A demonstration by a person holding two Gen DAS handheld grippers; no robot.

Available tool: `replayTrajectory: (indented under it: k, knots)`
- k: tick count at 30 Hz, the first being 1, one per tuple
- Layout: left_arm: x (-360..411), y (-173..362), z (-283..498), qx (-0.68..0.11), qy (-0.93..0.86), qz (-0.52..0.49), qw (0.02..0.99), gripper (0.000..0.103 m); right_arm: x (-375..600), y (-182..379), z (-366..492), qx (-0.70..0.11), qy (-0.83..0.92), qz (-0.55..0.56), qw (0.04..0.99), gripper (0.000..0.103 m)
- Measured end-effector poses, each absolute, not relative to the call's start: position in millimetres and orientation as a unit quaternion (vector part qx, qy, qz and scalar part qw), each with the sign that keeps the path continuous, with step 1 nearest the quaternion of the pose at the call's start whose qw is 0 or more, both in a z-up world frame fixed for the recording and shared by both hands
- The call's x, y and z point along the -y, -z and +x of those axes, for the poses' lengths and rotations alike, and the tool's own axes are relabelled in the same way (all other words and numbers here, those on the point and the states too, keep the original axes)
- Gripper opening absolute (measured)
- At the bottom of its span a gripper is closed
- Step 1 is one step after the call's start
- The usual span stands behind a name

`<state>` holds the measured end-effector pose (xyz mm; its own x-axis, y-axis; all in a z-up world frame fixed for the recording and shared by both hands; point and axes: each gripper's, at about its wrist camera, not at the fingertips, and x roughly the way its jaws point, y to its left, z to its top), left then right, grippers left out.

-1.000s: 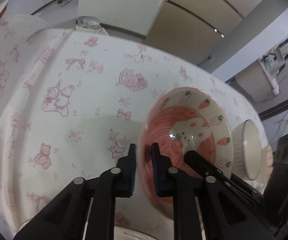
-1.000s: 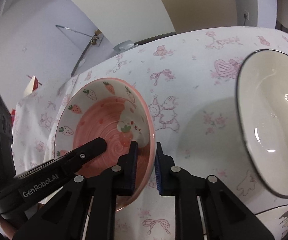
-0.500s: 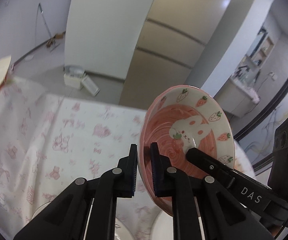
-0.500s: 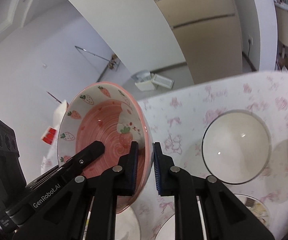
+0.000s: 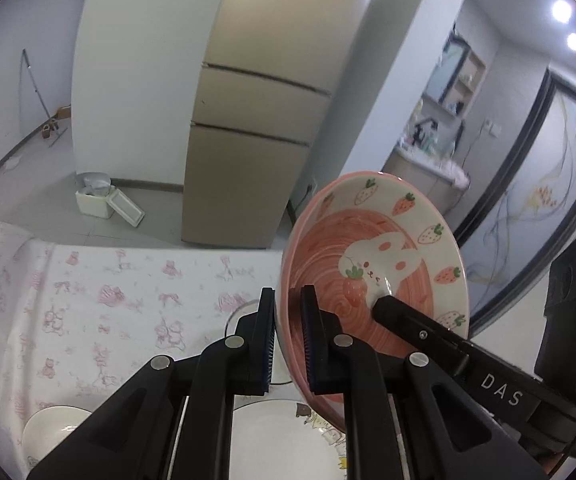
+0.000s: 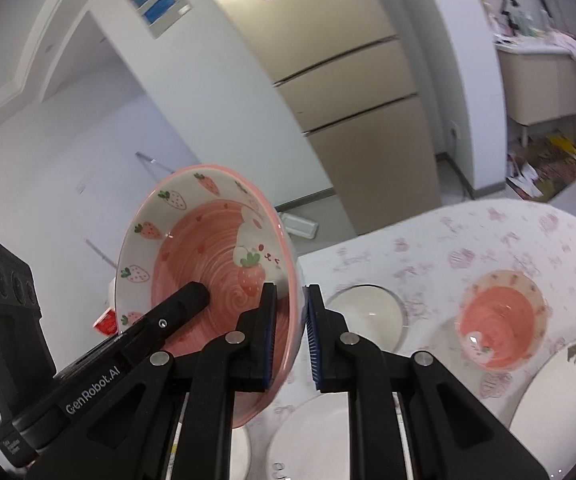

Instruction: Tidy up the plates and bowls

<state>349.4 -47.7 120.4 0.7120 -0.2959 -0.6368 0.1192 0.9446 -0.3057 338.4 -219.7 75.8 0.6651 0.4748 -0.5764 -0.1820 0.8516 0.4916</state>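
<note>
A pink bowl with strawberries and a rabbit (image 5: 371, 264) hangs tilted, high above the table, held by both grippers at opposite sides of its rim. My left gripper (image 5: 288, 336) is shut on the bowl's near left rim. In the left wrist view a finger of the right gripper (image 5: 411, 320) reaches into the bowl from the right. In the right wrist view the same bowl (image 6: 204, 252) sits with its right rim pinched in my right gripper (image 6: 291, 332), which is shut on it. There the left gripper's finger (image 6: 176, 312) lies inside the bowl.
The table below wears a white cloth with pink prints (image 5: 88, 304). On it stand a white bowl (image 6: 367, 312), a smaller pink bowl (image 6: 499, 328), a cartoon plate (image 6: 559, 400) and a white plate (image 6: 311, 432). A small white bowl (image 5: 56, 428) sits near left. A beige fridge (image 5: 248, 160) stands beyond.
Both grippers have lifted the pink bowl well up off the table together. The tabletop has dropped low in both views, and the fridge and room now fill the background.
</note>
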Motion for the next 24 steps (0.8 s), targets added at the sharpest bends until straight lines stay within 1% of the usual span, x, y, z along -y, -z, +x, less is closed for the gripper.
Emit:
replayTrajectory:
  k: [4,6,8,11,13,14,19,24]
  knots:
    - [56.5,-84.6,363.3,-0.364,0.098,-0.095,0.921,0.013,232.5,-51.4,357.7,-0.396,-0.174,0.213,0.876,0.011]
    - [53.4,-65.1,372.9,-0.371,0.096,-0.088,0.920,0.012,235.2,-45.2,363.0,-0.396,-0.162,0.215,0.878,0.011]
    - [43.3,-46.7,383.7,-0.386,0.101,-0.112,0.910,0.012,232.3,-37.9,368.1,-0.410,-0.157,0.205,0.875,0.011]
    - [40.1,-28.3,395.6,-0.402,0.099,-0.115,0.903,0.012,223.7,-24.9,374.4,-0.418,-0.143,0.175,0.880,0.011]
    - [38.0,-19.2,400.7,-0.412,0.097,-0.122,0.898,0.012,226.1,-15.5,381.2,-0.431,-0.147,0.187,0.871,0.011]
    - [37.8,-14.9,403.1,-0.413,0.095,-0.122,0.897,0.012,227.0,-10.7,384.1,-0.437,-0.146,0.189,0.867,0.007]
    - [44.7,1.8,409.3,-0.413,0.098,-0.107,0.899,0.012,226.6,-1.7,387.0,-0.431,-0.133,0.177,0.875,0.007]
    - [51.4,17.1,413.1,-0.416,0.083,-0.091,0.901,0.012,228.7,11.6,394.9,-0.443,-0.127,0.174,0.870,0.008]
